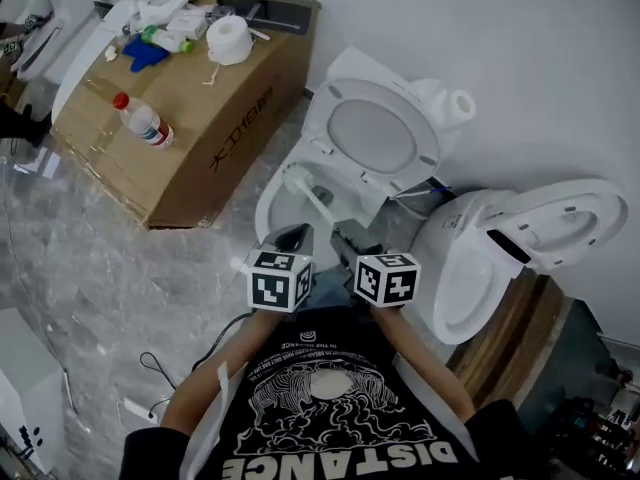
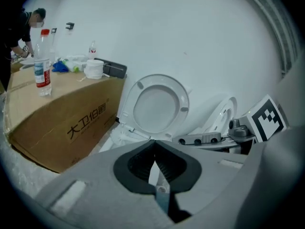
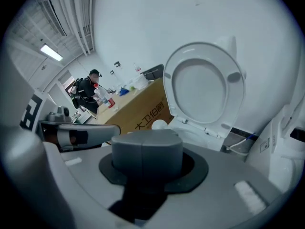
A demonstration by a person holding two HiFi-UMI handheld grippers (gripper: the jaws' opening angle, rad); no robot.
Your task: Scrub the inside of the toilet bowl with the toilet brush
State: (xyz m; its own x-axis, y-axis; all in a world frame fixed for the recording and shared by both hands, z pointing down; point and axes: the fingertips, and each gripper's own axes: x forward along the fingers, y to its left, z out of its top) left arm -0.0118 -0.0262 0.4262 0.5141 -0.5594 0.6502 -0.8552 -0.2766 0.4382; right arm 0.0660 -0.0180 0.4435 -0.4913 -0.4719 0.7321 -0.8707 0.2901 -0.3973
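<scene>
The white toilet stands against the wall with its lid and seat raised. A white toilet brush lies slanted in the bowl with its head low near the rim. My left gripper sits over the bowl's near edge, shut on the brush's thin white handle. Beside it, my right gripper is shut with nothing between its grey pads. In the right gripper view the raised seat fills the middle.
A large cardboard box stands left of the toilet, carrying a water bottle, a tape roll and clutter. A second toilet lies tipped to the right on wood. A person stands beyond the box. A cable trails on the marble floor.
</scene>
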